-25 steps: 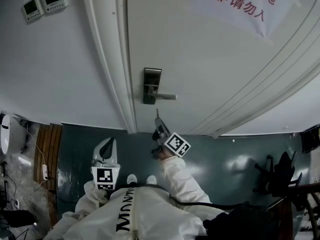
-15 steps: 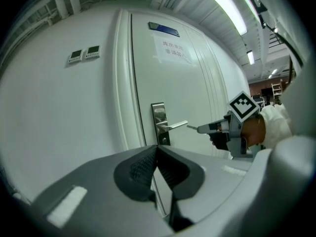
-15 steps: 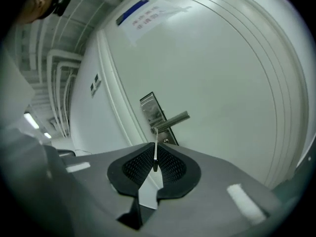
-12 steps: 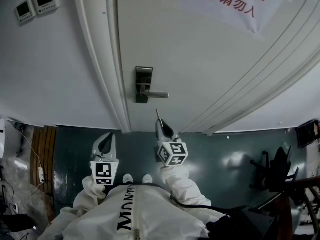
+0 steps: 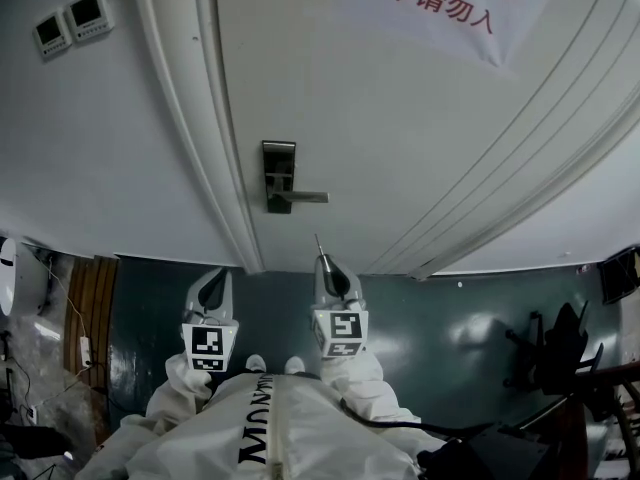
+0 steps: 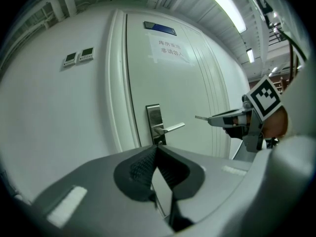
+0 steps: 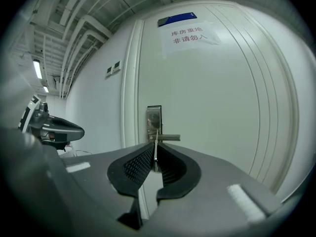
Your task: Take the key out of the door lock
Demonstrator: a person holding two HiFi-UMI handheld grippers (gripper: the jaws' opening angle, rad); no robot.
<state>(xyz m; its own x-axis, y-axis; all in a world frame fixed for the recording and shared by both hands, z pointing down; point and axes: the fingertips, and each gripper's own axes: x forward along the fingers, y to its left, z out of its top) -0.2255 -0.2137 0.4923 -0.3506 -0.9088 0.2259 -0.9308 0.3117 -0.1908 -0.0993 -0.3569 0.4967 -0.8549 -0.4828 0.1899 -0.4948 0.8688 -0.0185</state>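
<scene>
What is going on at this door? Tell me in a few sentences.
A person in a white suit stands facing a closed door, with a pair of tongs in each hand. The right tongs are shut on a thin key, held clear of the door lock, so the key is already out. The left tongs are shut on nothing.

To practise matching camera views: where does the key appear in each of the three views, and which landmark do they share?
Head view: key below centre, down and right of the lock plate.
Left gripper view: key right of centre, pointing left.
Right gripper view: key at centre, upright between the jaws.
Shared landmark: the lock plate.
</scene>
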